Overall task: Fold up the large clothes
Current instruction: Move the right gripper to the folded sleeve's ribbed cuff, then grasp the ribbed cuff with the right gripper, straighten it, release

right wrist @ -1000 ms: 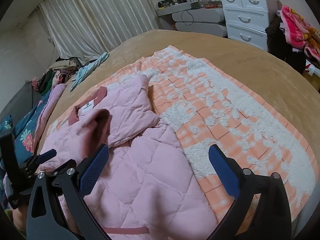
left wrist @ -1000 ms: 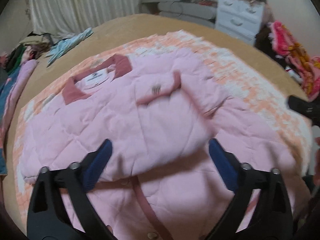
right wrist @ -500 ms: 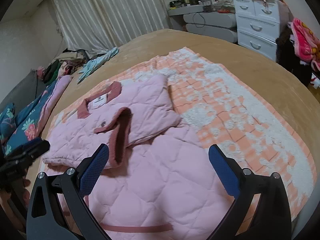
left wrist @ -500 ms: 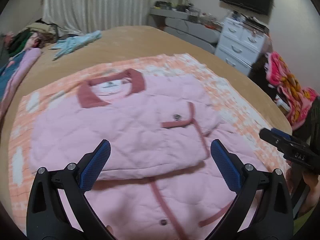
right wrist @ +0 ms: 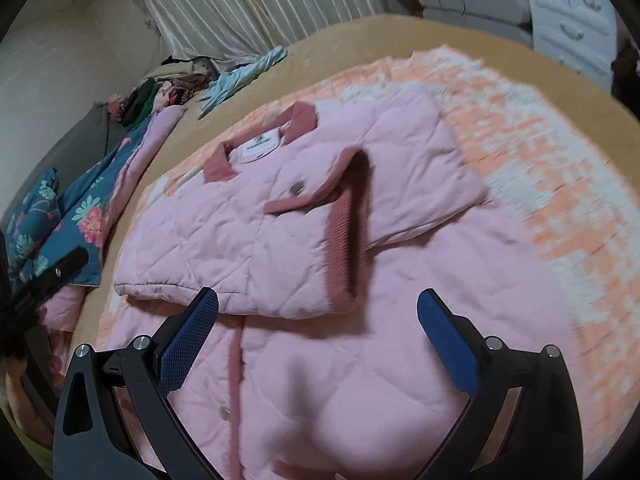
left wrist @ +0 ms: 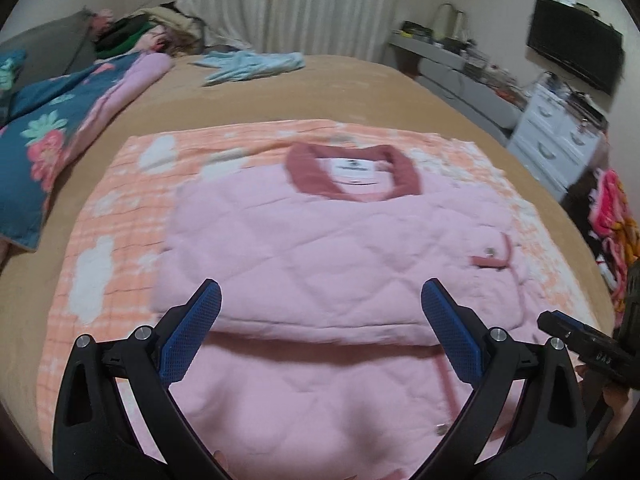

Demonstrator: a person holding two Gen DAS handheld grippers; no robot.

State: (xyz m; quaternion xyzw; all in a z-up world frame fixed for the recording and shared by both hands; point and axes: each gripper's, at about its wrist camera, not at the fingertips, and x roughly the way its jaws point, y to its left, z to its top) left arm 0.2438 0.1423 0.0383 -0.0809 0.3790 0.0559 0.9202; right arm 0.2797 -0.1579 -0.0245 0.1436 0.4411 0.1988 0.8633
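Behind the bed hangs a pale pleated curtain (left wrist: 288, 4), and at the upper right of the left wrist view stand one white chest of drawers (left wrist: 560, 140) and one dark screen (left wrist: 576, 56) on the wall. One tan bed (left wrist: 340, 88) fills the middle of both views, and on it lies one orange-and-white checked blanket (left wrist: 120, 208).

On this blanket, in the centre of each frame, lies one pink quilted jacket (left wrist: 320, 248) with a darker rose collar (left wrist: 308, 176). Both sleeves are folded in across the chest; one rose ribbed cuff (right wrist: 346, 236) lies on top, in the middle of the right wrist view. Inside the collar there is one white label (left wrist: 354, 170) with small dark writing – too blurred to read. I count three metal snap buttons in the right wrist view: one near the cuff (right wrist: 296, 189) and two on the front band in the lower left.

The left gripper (left wrist: 320, 332) has its two blue fingers (left wrist: 192, 332) spread wide apart, above the jacket and holding nothing. The right gripper (right wrist: 318, 338) shows the same – two fingers (right wrist: 446, 344) wide apart, nothing between them.

At the upper left, one light blue garment (left wrist: 252, 66) lies on the bed, one flowered blue quilt (left wrist: 44, 132) at its edge, and one heap of clothes (left wrist: 156, 28) by the curtain. At the right edge of the left wrist view lies one bright pink and yellow cloth (left wrist: 616, 216).
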